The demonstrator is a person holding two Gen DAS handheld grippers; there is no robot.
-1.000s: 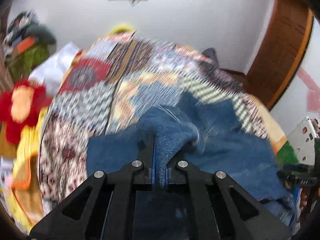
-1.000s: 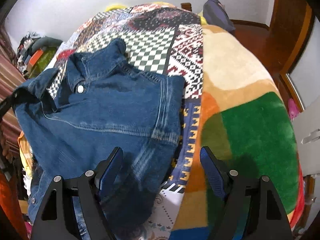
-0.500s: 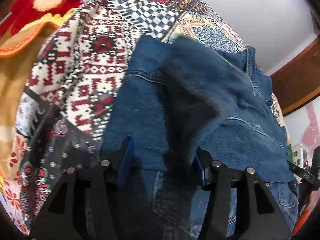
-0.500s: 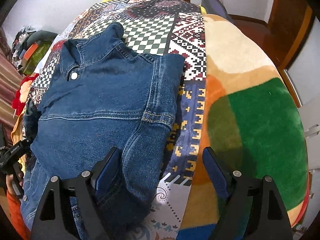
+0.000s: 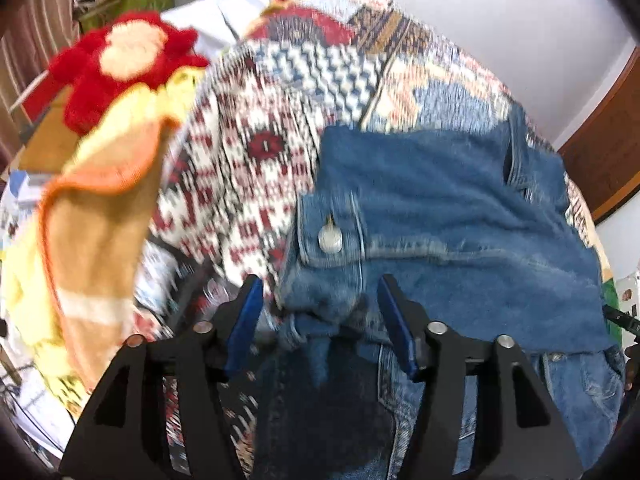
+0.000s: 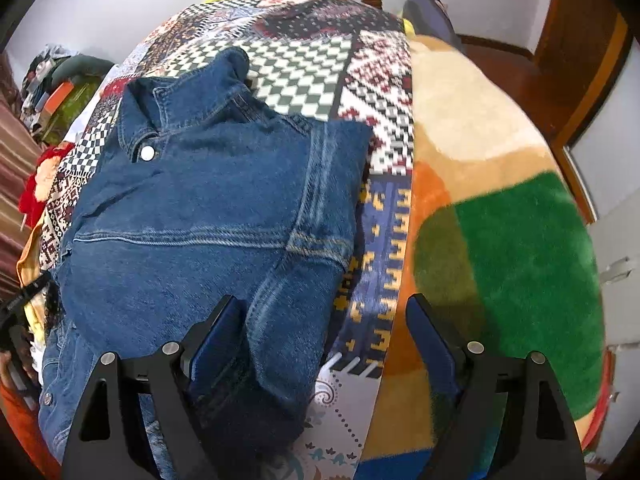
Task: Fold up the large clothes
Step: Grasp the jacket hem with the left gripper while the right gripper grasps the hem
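Note:
A blue denim jacket [image 6: 208,208] lies on the patterned bedspread [image 6: 304,72], collar toward the far end, sleeves folded in over the body. It also shows in the left wrist view [image 5: 440,208], with a buttoned cuff [image 5: 330,236] just ahead of my fingers. My left gripper [image 5: 320,312] is open, its jaws on either side of bunched denim at the jacket's near left edge. My right gripper [image 6: 324,332] is open, its jaws wide over the jacket's near right edge and the bedspread.
A red and orange plush toy [image 5: 120,64] and a yellow-orange blanket [image 5: 92,208] lie at the bed's left side. A green and orange fleece blanket [image 6: 512,248] covers the bed's right part. Clutter [image 6: 60,80] sits at far left; a wooden door [image 6: 576,40] stands at right.
My left gripper let go of the denim fold it held a second ago and now stands open at the cuff. The sleeve now lies folded on the jacket. The right gripper stayed open, barely moving.

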